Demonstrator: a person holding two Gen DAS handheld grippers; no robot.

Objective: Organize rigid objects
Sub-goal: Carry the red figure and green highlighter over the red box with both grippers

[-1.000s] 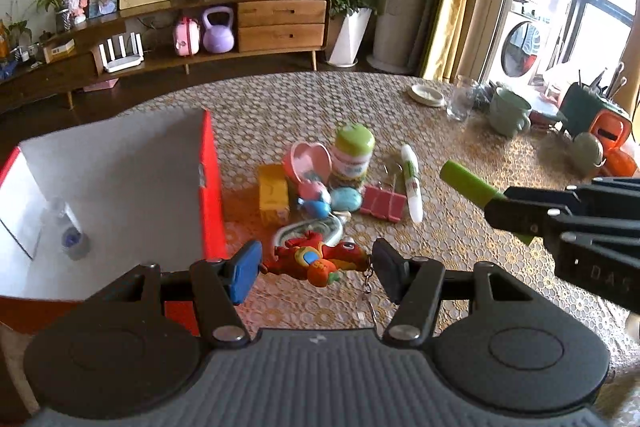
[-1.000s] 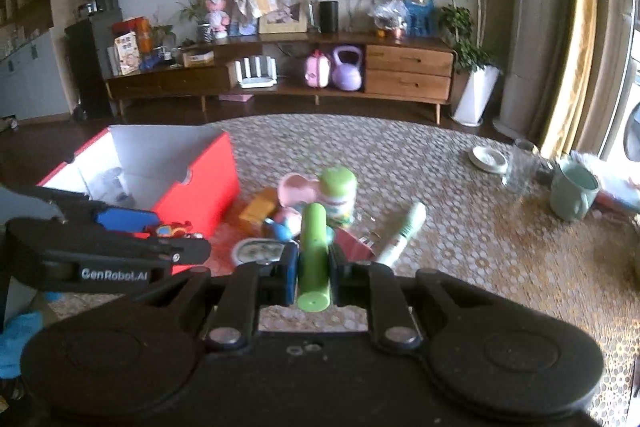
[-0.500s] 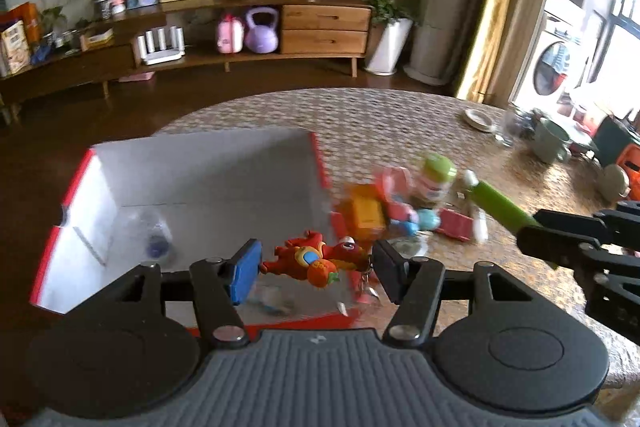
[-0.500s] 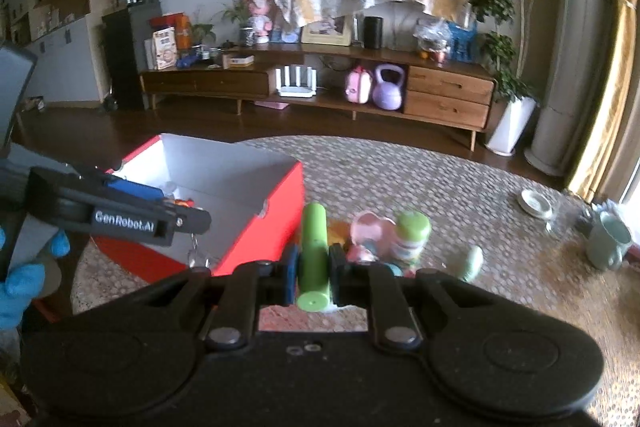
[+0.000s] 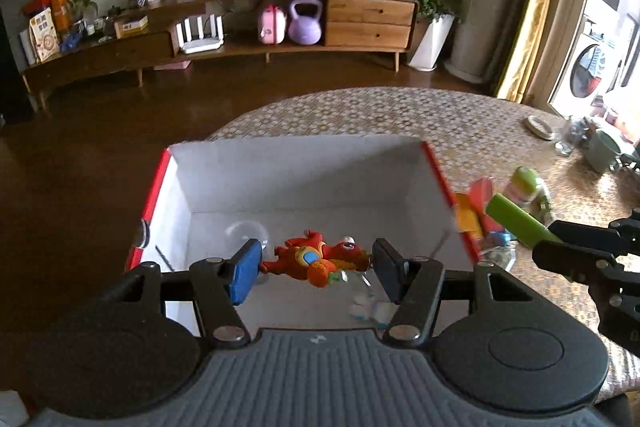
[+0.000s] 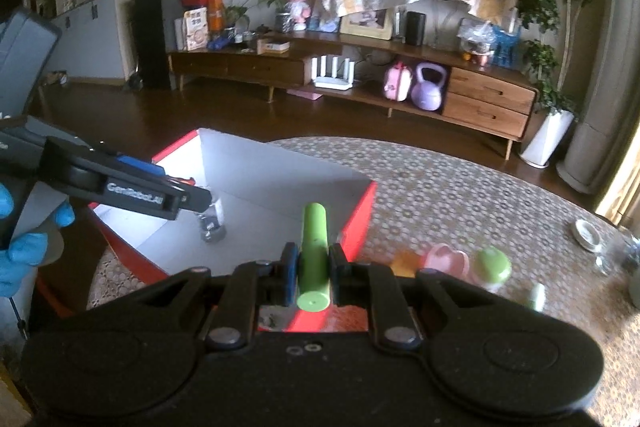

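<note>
A red box with a white inside (image 5: pixel 308 183) stands on the table's left part; it also shows in the right wrist view (image 6: pixel 280 167). My left gripper (image 5: pixel 316 269) is shut on a red and orange toy figure (image 5: pixel 316 261) and holds it over the box's inside. My right gripper (image 6: pixel 313 269) is shut on a green cylinder (image 6: pixel 314 247) and holds it over the box's right wall; the cylinder also shows in the left wrist view (image 5: pixel 516 221). A few small items (image 6: pixel 210 225) lie in the box.
To the right of the box lie a pink heart-shaped case (image 6: pixel 446 261), a green-capped bottle (image 6: pixel 494 265), an orange block (image 5: pixel 466 219) and a white pen (image 6: pixel 536 297). A mug (image 5: pixel 604 149), a glass and a small dish (image 5: pixel 540 125) stand at the far right.
Both grippers have moved left from the pile of objects to the red box. The toy figure now hangs over the box's inside, and the green cylinder is over its right wall.
</note>
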